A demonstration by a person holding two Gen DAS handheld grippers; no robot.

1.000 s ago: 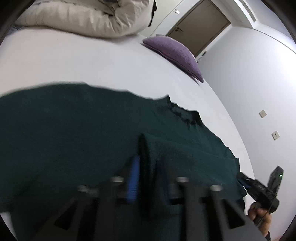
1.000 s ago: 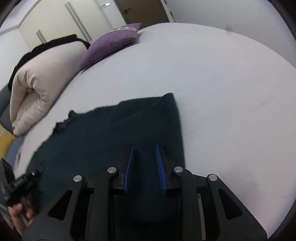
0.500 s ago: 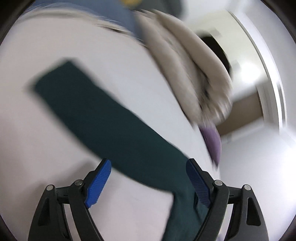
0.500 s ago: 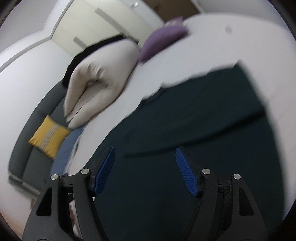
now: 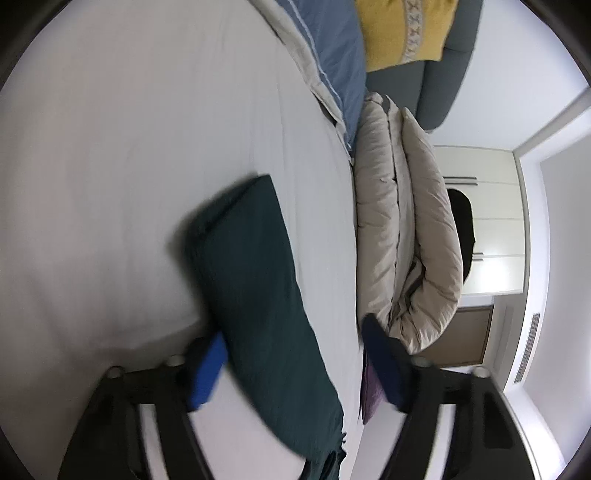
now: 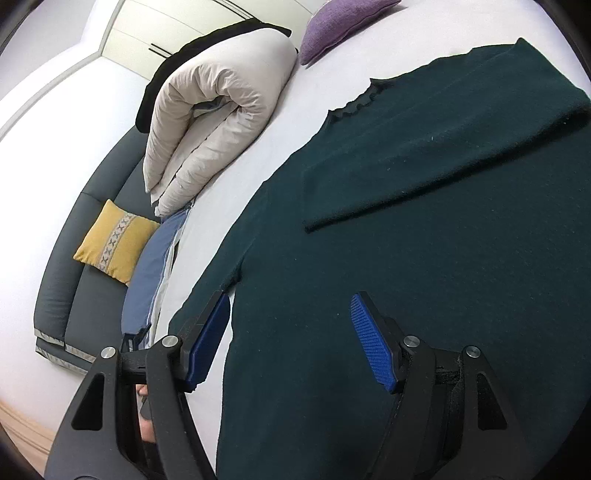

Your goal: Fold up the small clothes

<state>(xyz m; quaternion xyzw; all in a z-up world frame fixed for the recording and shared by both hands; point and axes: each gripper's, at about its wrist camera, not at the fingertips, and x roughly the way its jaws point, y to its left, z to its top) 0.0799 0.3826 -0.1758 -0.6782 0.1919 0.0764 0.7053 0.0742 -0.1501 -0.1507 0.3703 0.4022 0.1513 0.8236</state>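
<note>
Both grippers have let go since a second ago: back then each was pinched shut on a bit of the dark green sweater [image 6: 424, 258], and now they're wide open and pulled back.

So the sweater's lying flat on the white bed [image 6: 461, 33], neckline at the far end toward the purple pillow [image 6: 343, 22]. One sleeve is already folded across the chest, a diagonal band running from the far right down toward the middle. That's why I dropped it there, I reckon: sleeve tucked in first, so the body can be folded over it after.

My right gripper [image 6: 291, 332] hovers over the near part of the sweater's body, jaws spread wide, nothing between the blue pads [image 6: 371, 343]. Can't tell if the tips brush the knit or sit just above it.

My left gripper [image 5: 295, 369] is swung toward the other sleeve [image 5: 251, 295], which still sticks straight out over the sheet, away from the body, toward the far left. It's wide open too, one pad either side of the sleeve near the shoulder end, holding nothing. That view is blurry, so whether the pads touch the fabric I can't say.

Rolled beige duvet [image 6: 218, 107], yellow cushion [image 6: 114, 240] and blue bedding [image 6: 155, 273] sit along the far side, well clear of the sweater.

My guess is this loose sleeve is next.
</note>
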